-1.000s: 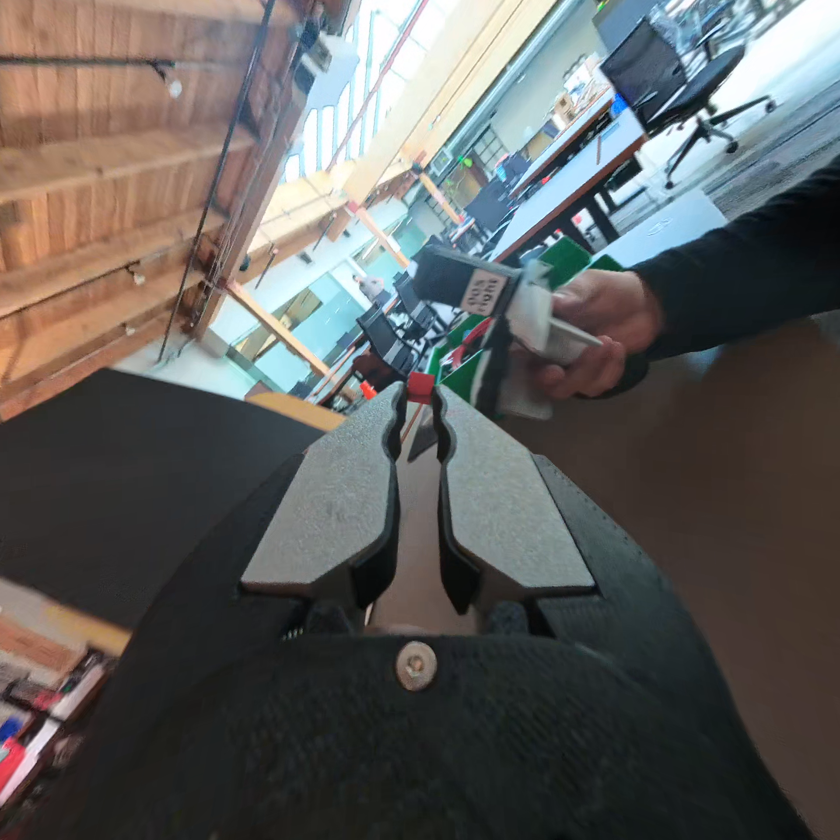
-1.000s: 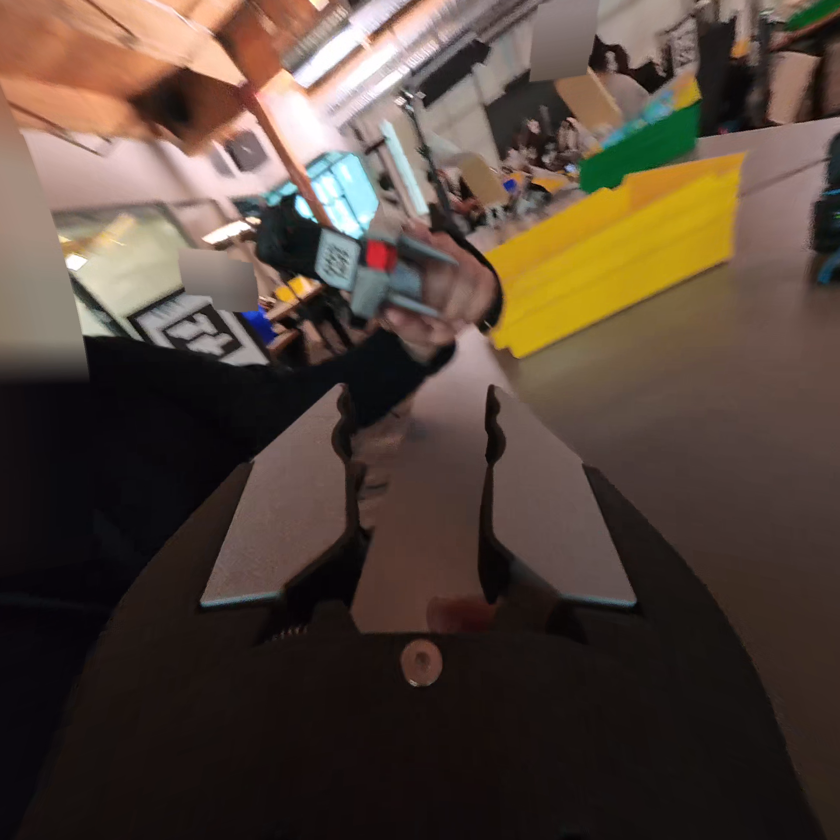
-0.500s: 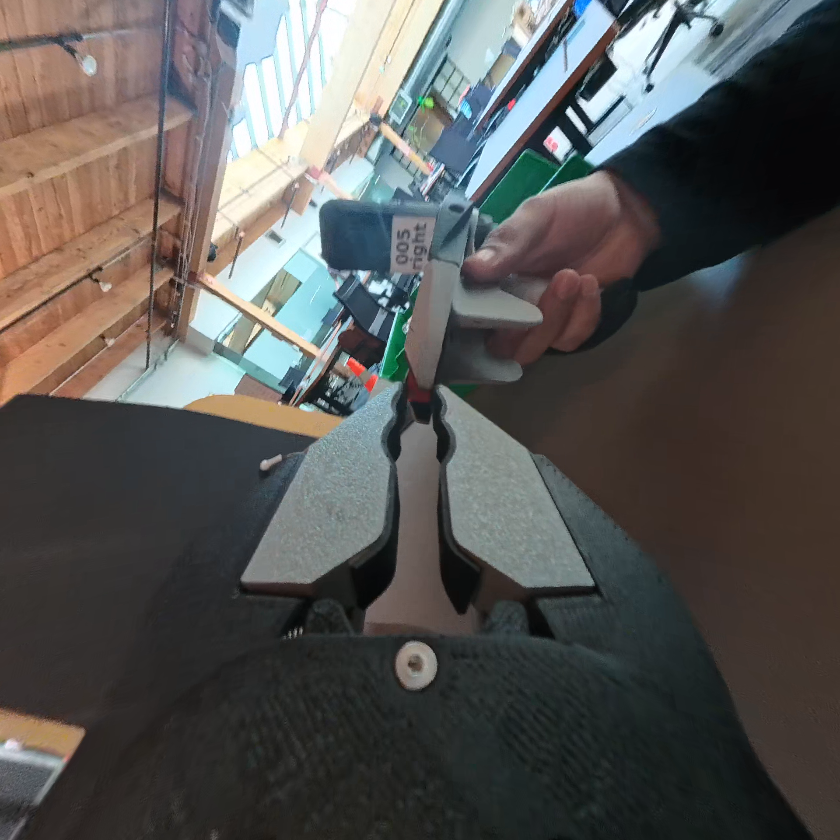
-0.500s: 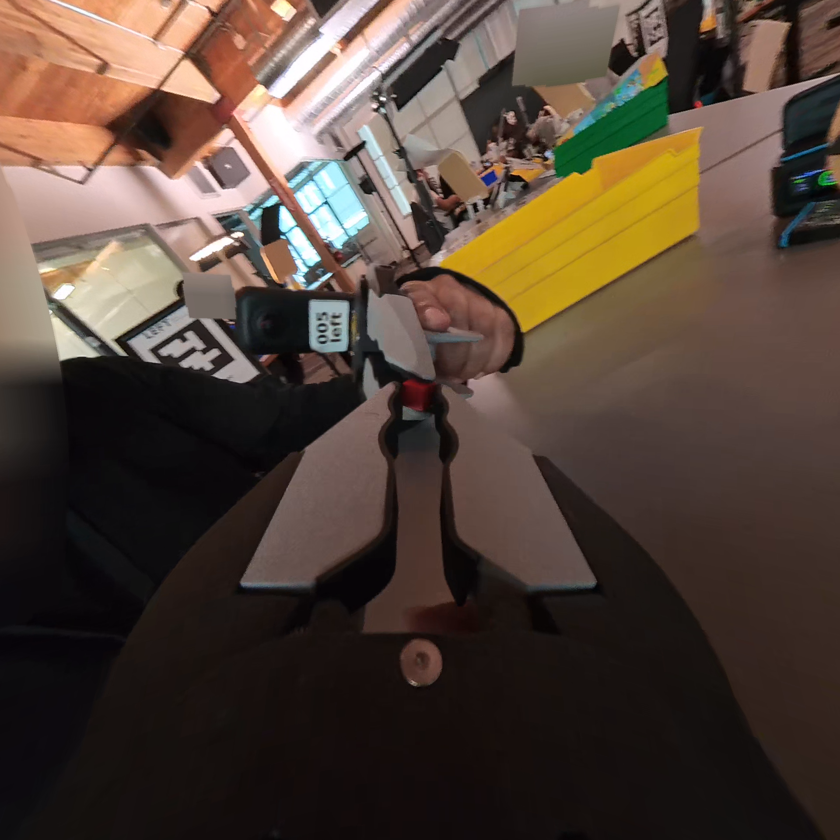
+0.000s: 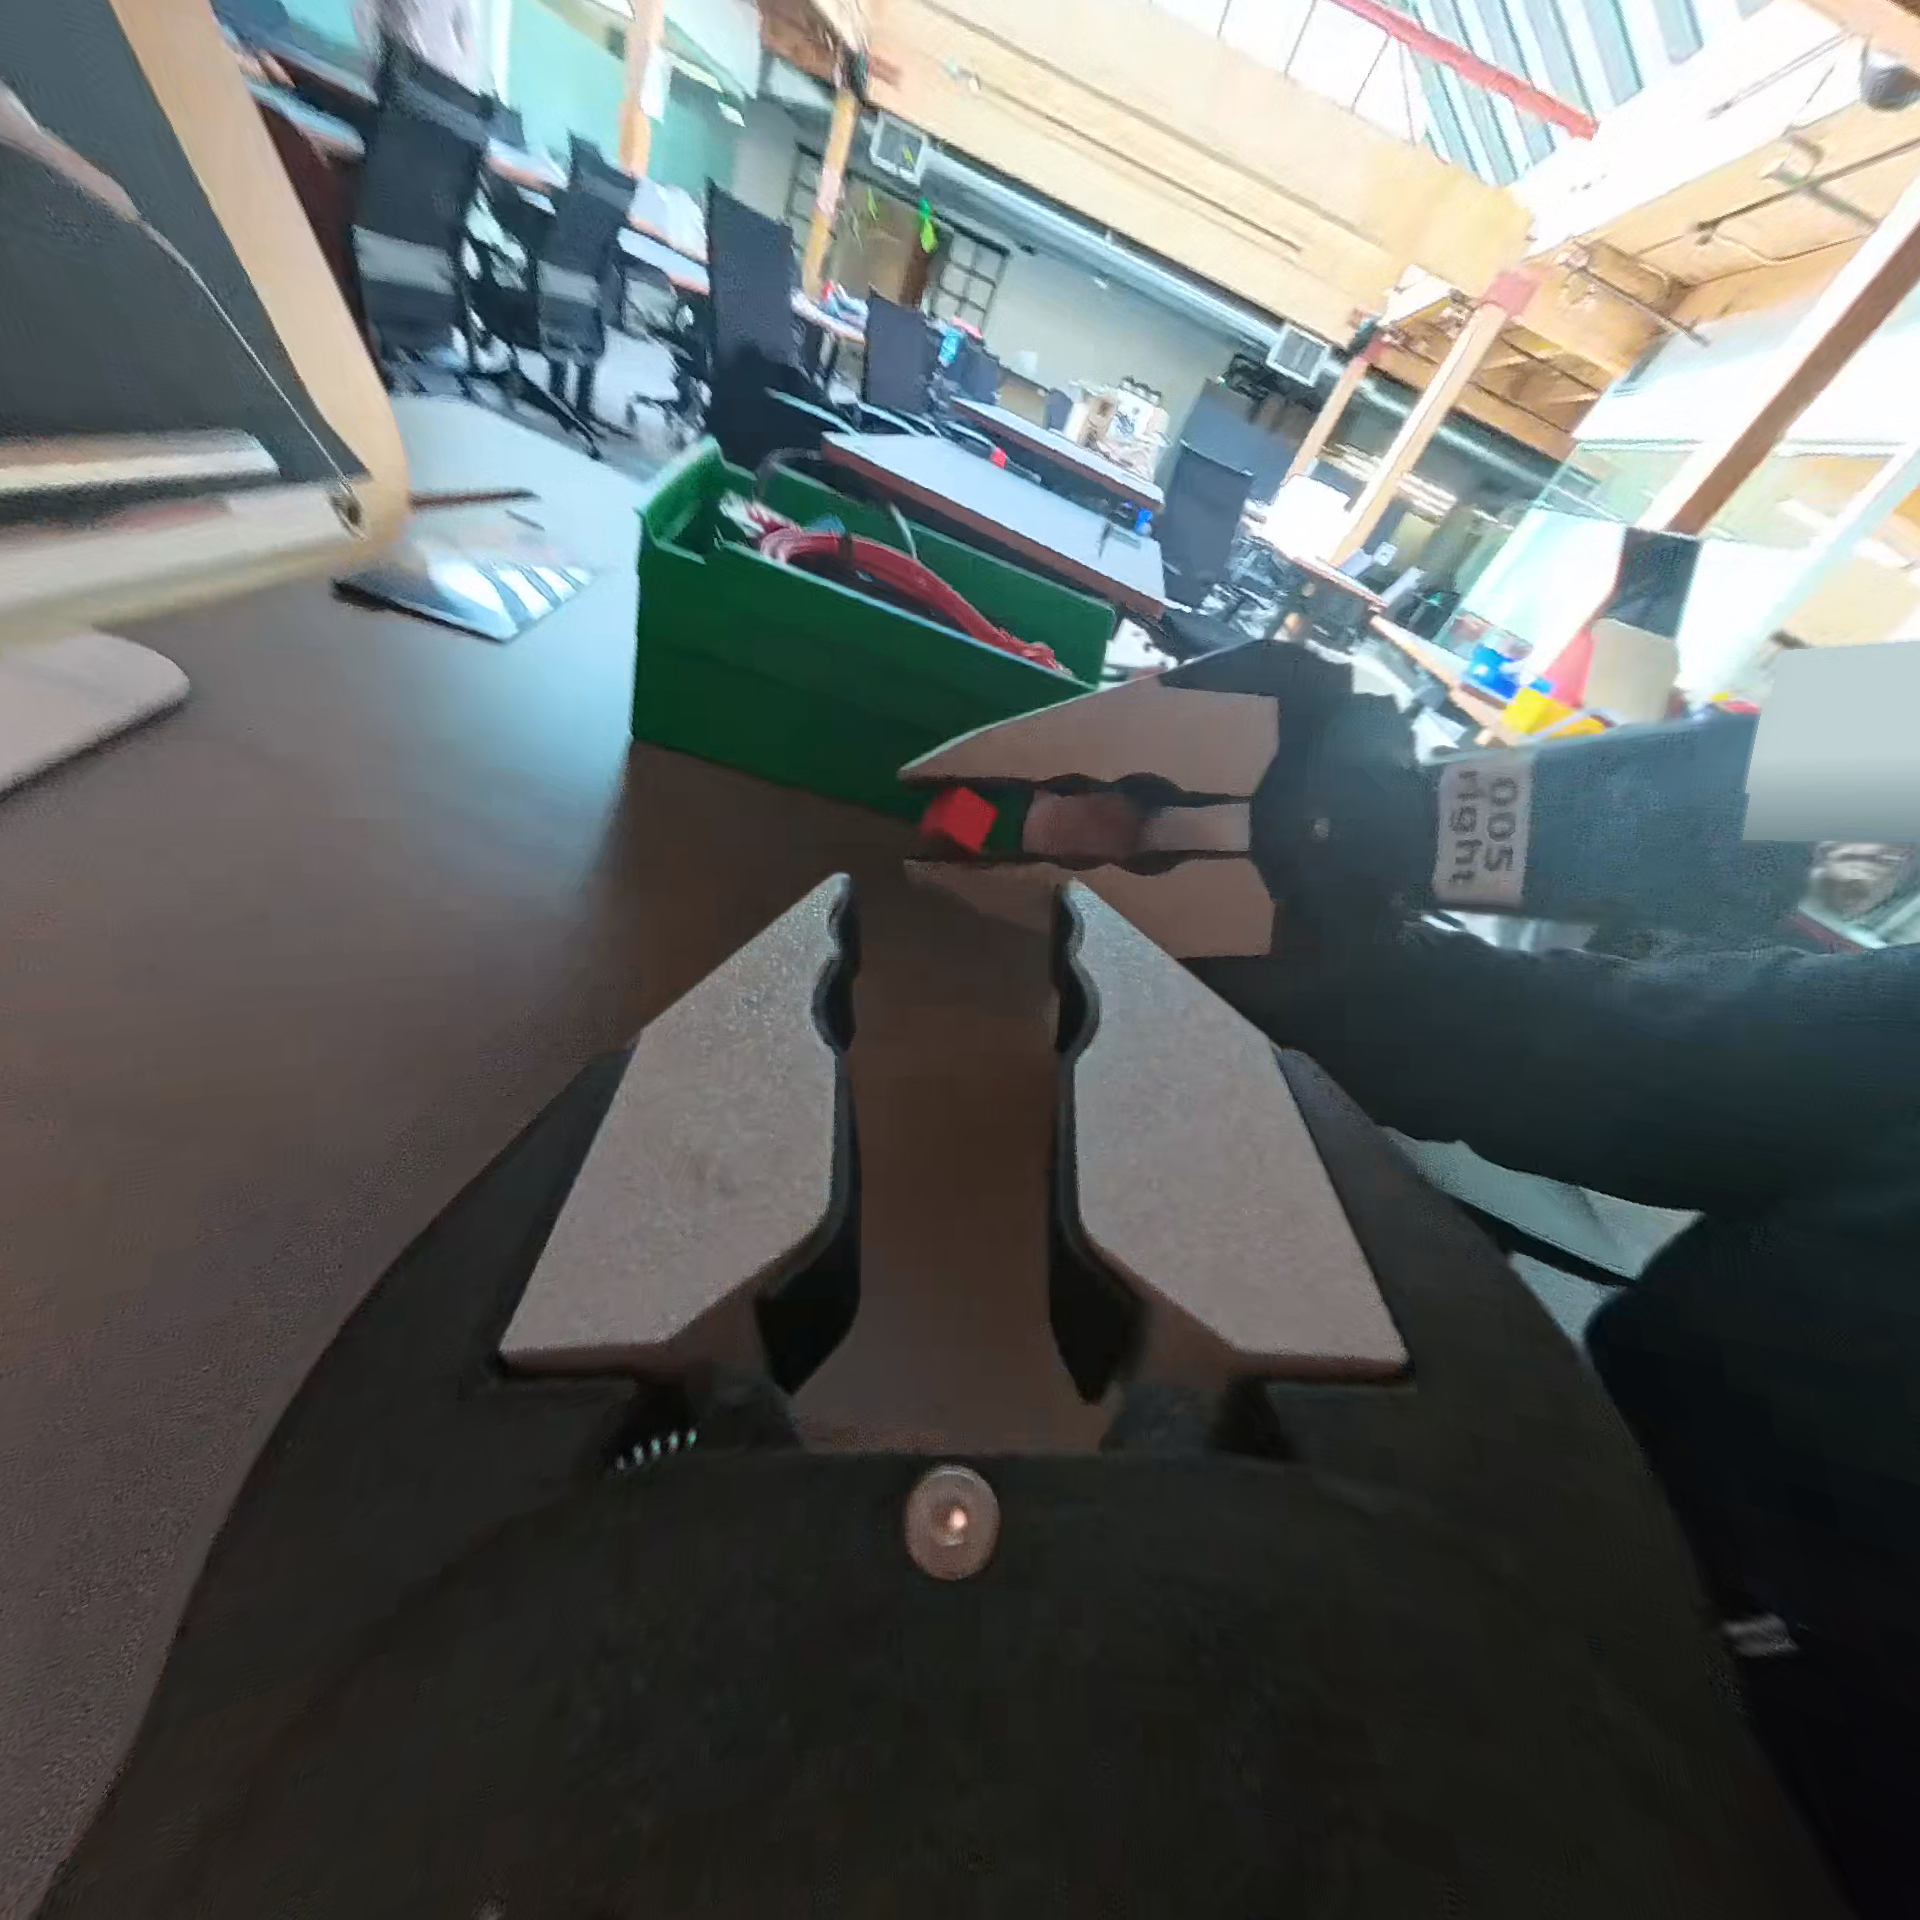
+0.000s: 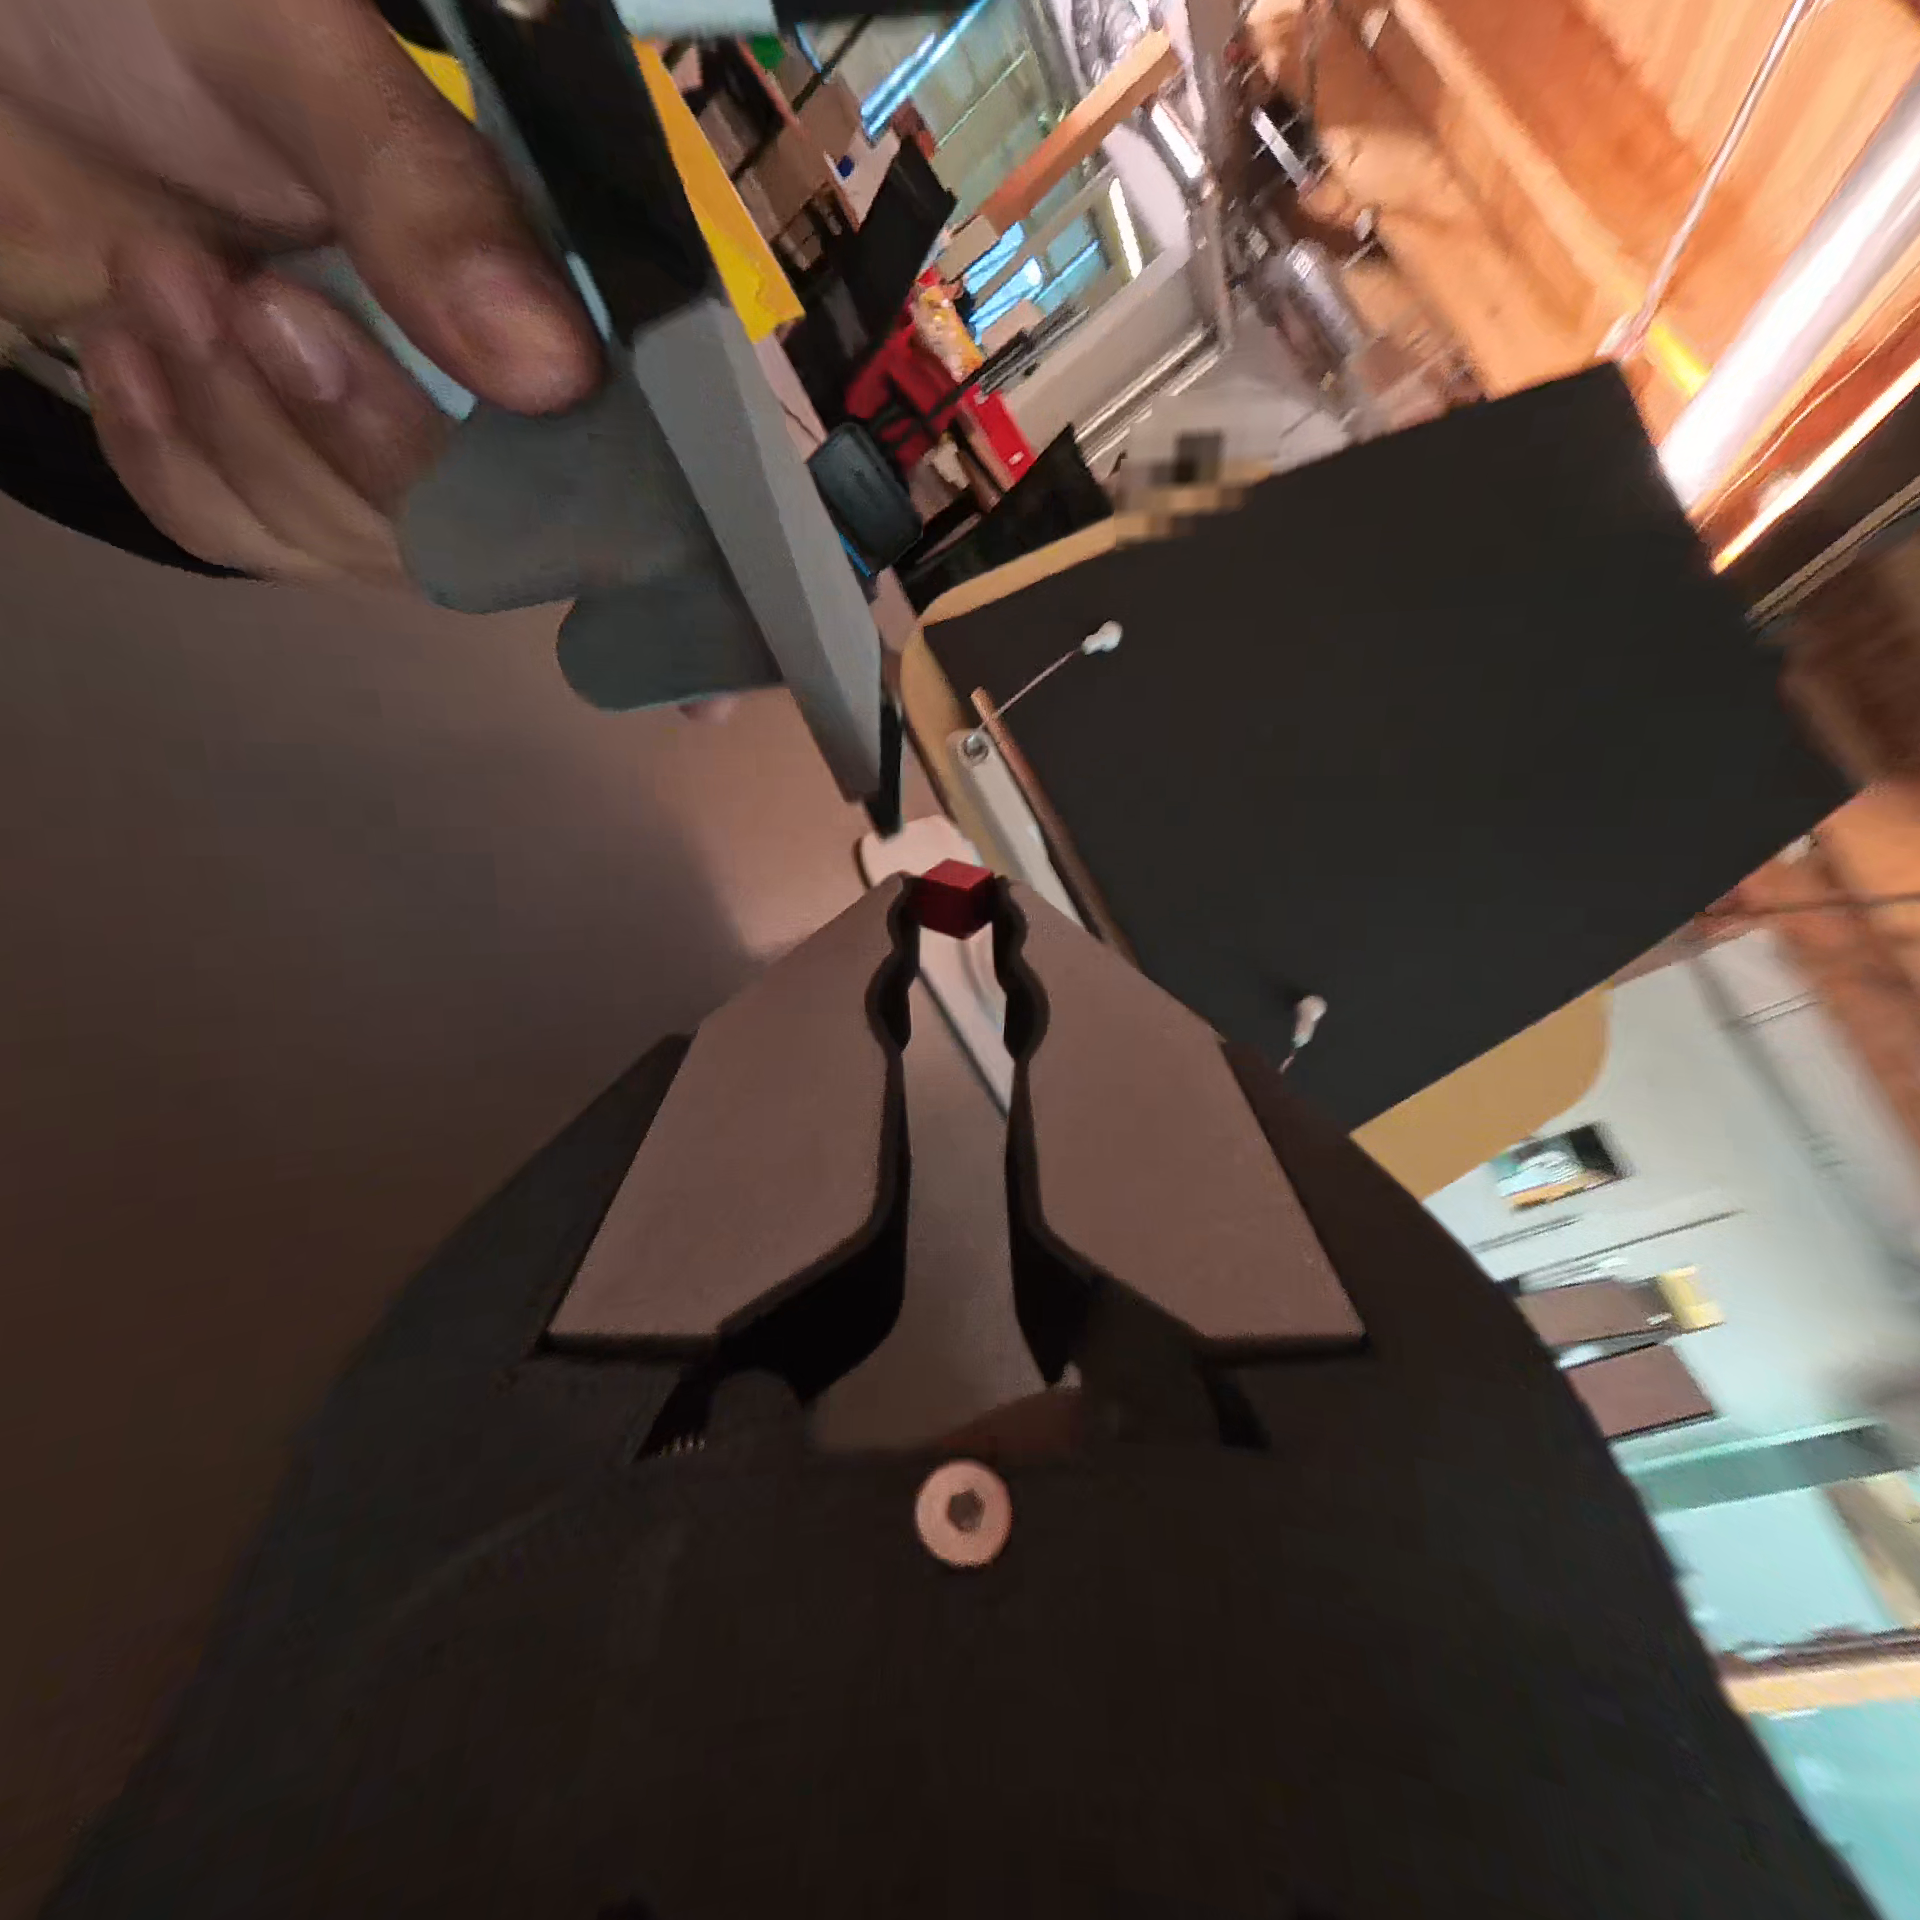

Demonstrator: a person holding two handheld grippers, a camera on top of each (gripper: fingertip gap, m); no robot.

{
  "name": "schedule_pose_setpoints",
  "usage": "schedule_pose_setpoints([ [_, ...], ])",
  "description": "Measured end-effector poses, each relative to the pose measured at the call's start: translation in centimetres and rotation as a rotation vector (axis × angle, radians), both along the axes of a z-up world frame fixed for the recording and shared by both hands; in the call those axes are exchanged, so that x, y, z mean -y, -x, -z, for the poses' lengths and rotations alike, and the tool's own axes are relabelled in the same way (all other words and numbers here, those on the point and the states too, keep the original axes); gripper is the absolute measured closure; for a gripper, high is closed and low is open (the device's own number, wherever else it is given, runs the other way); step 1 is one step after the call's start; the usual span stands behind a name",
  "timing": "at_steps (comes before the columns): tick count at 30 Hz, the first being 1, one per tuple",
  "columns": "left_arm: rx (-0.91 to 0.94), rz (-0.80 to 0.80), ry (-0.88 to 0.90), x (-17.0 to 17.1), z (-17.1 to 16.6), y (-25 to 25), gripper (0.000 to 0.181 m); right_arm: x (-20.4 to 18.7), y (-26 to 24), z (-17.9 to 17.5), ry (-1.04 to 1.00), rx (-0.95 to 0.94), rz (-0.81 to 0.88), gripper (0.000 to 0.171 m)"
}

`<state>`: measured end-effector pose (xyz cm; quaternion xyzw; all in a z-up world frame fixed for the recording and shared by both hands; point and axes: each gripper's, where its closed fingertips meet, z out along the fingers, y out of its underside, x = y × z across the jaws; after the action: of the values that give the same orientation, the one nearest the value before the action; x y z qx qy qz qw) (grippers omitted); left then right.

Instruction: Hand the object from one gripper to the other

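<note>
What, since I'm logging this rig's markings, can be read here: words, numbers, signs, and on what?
White label on the right gripper body: printed and legible, but I don't copy writing.
Printed sheet on the table: too blurred to read.
Right wrist view: nothing legible.

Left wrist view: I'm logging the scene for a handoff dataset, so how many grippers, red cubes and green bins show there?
Grippers: 2, the left gripper with jaws apart and the right gripper closed on the cube.
Red cubes: 1, the red cube at the right gripper's tips.
Green bins: 1, the green bin on the table behind.
Total: 4.
</note>
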<state>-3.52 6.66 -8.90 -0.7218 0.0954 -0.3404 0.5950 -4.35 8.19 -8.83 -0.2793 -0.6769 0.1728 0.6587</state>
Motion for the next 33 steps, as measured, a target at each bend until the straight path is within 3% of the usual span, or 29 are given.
schedule_pose_setpoints([
  [6,0.07,0.073,0.036,0.4,0.2,-0.7,0.151,2.0,0.0,0.1,-0.234,-0.044,-0.015,0.162],
  [9,-0.006,0.064,0.031,0.5,0.6,-1.0,0.149,2.0,0.3,0.7,-0.278,-0.019,0.001,0.162],
  [12,-0.065,0.043,0.028,0.3,1.1,-1.2,0.165,2.5,0.4,0.9,-0.251,-0.011,-0.016,0.162],
  [16,-0.203,0.016,0.022,0.1,2.1,-0.9,0.169,2.5,0.5,1.6,-0.217,0.018,-0.031,0.161],
  [18,-0.364,-0.038,-0.007,-0.2,2.9,-0.1,0.168,2.3,0.5,2.7,-0.084,0.086,-0.074,0.159],
  [19,-0.461,-0.079,-0.031,-0.3,3.2,0.6,0.169,2.1,0.4,3.2,0.032,0.133,-0.105,0.159],
  [21,-0.626,-0.157,-0.112,-0.6,2.9,1.6,0.168,1.4,-0.1,3.7,0.307,0.22,-0.161,0.141],
  [22,-0.708,-0.193,-0.167,-0.7,2.6,1.9,0.168,1.1,-0.3,3.8,0.446,0.262,-0.188,0.144],
  [27,-1.004,-0.232,-0.421,-0.1,1.4,0.5,0.169,2.5,-1.2,1.3,1.084,0.349,-0.471,0.139],
  [33,-1.197,-0.286,-0.523,-0.2,1.3,-0.4,0.168,3.0,-0.8,1.5,1.175,0.375,-0.487,0.145],
])
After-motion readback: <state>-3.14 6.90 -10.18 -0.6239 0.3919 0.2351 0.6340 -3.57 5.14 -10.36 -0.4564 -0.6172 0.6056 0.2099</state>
